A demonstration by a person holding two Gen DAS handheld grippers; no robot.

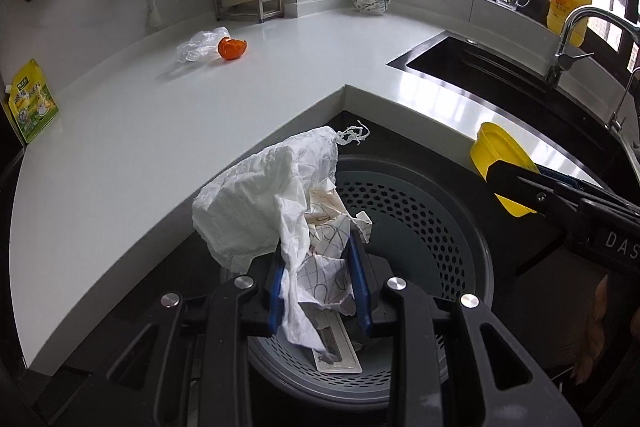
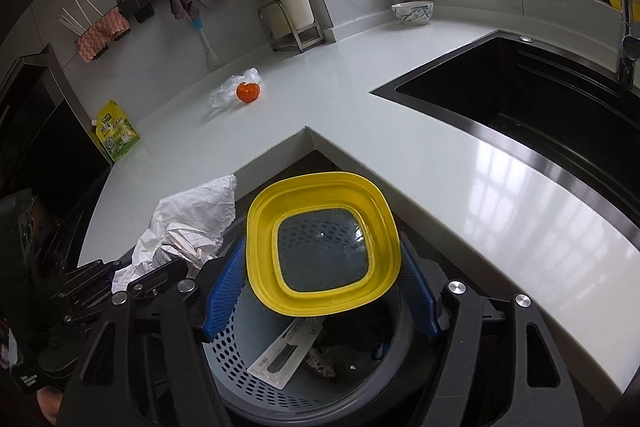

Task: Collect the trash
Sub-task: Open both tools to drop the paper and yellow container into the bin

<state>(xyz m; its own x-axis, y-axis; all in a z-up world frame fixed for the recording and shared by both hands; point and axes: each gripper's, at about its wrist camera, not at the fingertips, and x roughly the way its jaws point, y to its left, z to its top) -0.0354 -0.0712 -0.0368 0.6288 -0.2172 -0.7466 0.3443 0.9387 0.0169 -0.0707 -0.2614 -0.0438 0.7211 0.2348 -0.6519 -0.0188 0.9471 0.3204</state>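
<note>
Now above the grey perforated bin (image 1: 420, 211), in the inner corner of the white counter (image 1: 200, 115): left gripper (image 1: 320, 287) clamped on crumpled white paper (image 1: 256, 203), right gripper (image 2: 320, 291) clamped on a yellow lid (image 2: 324, 243). Inside the bin, a flat white package (image 2: 284, 355). Farther behind the bin, on the counter, an orange peel (image 1: 232, 49) beside clear plastic (image 1: 198, 45).
</note>
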